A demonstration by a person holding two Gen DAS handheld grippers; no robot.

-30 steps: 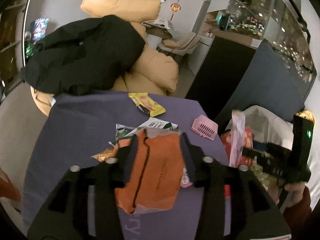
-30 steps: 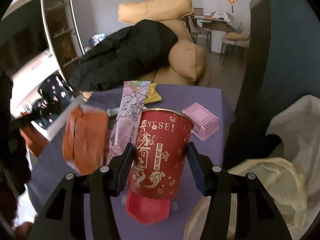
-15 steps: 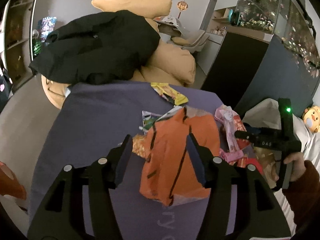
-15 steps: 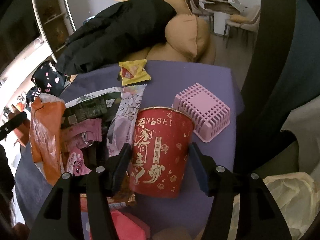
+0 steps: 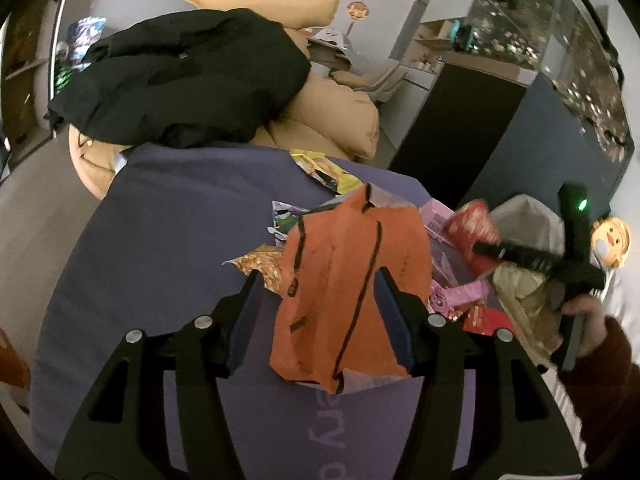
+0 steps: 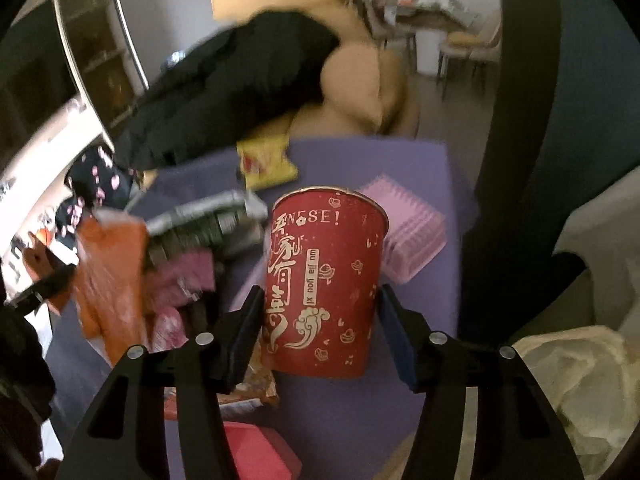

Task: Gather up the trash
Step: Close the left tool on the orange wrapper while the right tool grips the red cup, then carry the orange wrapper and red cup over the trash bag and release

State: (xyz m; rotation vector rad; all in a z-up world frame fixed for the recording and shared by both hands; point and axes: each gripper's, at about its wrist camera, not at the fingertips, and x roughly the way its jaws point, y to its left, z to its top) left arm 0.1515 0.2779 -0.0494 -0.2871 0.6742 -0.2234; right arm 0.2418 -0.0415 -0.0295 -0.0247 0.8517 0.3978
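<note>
Trash is up off the purple table [image 5: 168, 216] in both tools: right gripper [image 6: 322, 308] clamps an upright red cup [image 6: 324, 292], left gripper [image 5: 318, 312] spread around an orange bag [image 5: 348, 280], with the white bin bag [image 6: 568, 380] nearest the right.

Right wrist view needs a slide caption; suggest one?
Right gripper clamps a red printed paper cup above the purple tabletop.

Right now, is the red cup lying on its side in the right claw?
No. The red cup stands upright between the right claw's fingers, its open rim at the top, above the purple table.
</note>
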